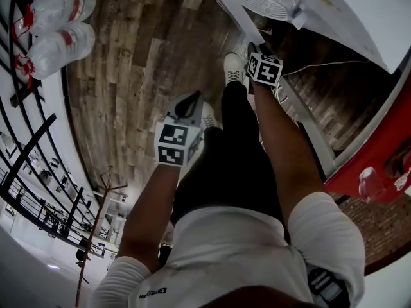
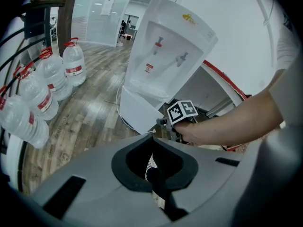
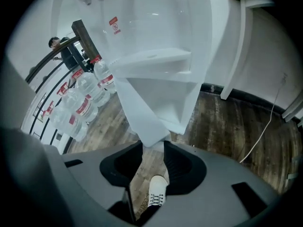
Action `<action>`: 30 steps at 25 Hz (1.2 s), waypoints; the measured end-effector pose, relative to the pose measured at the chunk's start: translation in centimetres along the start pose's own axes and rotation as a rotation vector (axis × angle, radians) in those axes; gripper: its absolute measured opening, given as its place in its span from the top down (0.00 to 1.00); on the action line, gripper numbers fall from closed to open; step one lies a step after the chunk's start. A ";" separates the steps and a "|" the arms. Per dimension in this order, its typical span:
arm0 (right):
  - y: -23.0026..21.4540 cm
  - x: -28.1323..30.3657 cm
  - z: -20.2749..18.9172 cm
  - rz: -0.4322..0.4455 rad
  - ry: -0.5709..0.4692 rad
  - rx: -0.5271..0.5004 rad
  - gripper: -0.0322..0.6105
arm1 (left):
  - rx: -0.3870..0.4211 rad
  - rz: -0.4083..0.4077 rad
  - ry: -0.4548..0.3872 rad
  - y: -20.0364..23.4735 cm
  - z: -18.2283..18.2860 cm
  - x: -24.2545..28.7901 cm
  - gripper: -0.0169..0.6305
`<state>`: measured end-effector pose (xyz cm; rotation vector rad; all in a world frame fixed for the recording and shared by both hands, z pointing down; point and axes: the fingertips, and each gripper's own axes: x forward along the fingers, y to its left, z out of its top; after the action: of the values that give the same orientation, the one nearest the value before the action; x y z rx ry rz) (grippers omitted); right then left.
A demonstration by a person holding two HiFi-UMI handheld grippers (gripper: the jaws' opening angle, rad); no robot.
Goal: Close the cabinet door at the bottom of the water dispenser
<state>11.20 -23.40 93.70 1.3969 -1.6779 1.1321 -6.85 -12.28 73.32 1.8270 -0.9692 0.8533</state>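
The white water dispenser [image 2: 165,46] [image 3: 156,27] stands at the head view's top right [image 1: 334,11]. Its bottom cabinet door [image 2: 137,110] [image 3: 142,103] hangs swung open, away from the body. My right gripper [image 3: 154,145] [image 1: 255,53] is low at the door's free edge, and the door's lower corner sits between its jaws, which look shut on it. In the left gripper view the right gripper [image 2: 165,122] meets that corner. My left gripper [image 1: 192,96] [image 2: 152,138] hangs apart over the floor, jaws together, holding nothing.
Several large water bottles [image 1: 58,37] [image 2: 33,98] [image 3: 80,103] lie by a black railing [image 1: 26,165] on the left. A white cable [image 3: 260,136] runs over the wood floor right of the dispenser. A red-edged white structure [image 1: 372,159] lies to the right. The person's white shoes [image 1: 232,66] stand before the dispenser.
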 end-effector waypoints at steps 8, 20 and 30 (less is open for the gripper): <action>-3.5 0.3 2.8 -0.033 -0.029 -0.071 0.73 | 0.012 0.000 0.012 -0.3 0.4 0.5 0.98; -6.8 1.0 6.3 -0.043 -0.054 -0.180 0.73 | 0.033 0.009 0.019 -0.6 0.3 1.0 0.98; -8.2 1.4 8.3 -0.070 -0.070 -0.214 0.74 | 0.031 0.006 0.015 -0.8 1.0 1.4 0.98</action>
<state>19.27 -31.97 93.27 1.3604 -1.7290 0.8468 -5.35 -13.36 73.82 1.8429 -0.9568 0.8890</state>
